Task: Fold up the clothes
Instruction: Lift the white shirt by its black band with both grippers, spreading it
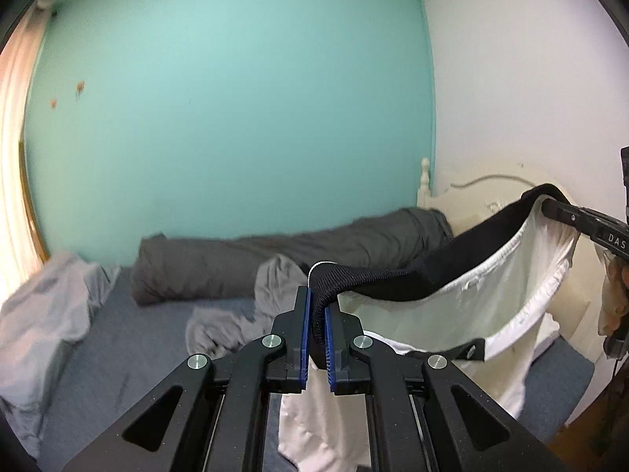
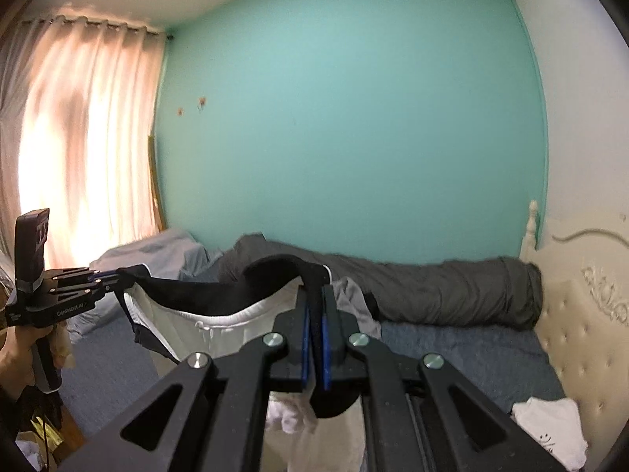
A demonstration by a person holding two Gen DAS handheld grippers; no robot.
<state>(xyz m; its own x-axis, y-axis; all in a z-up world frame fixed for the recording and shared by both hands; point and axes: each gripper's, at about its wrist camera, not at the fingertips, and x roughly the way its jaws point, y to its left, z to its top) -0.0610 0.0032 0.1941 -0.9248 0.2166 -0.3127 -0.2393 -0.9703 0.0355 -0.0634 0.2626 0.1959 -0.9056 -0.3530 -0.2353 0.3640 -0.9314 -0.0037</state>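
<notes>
White shorts (image 1: 452, 314) with a wide black waistband (image 1: 432, 263) hang in the air above the bed, stretched between both grippers. My left gripper (image 1: 317, 306) is shut on one end of the waistband. The right gripper (image 1: 550, 206) pinches the other end at the far right of the left wrist view. In the right wrist view my right gripper (image 2: 316, 303) is shut on the black waistband (image 2: 220, 291), and the white shorts (image 2: 220, 334) sag below it. The left gripper (image 2: 114, 275) holds the far end there, with a person's hand (image 2: 15, 354) on its handle.
Below lies a bed with a blue sheet (image 1: 129, 354). A rolled dark grey duvet (image 2: 452, 287) runs along the teal wall. A crumpled grey garment (image 1: 243, 314) and a light grey blanket (image 1: 47, 306) lie on the bed. A cream headboard (image 2: 582, 334) and a white garment (image 2: 550, 428) are at the right.
</notes>
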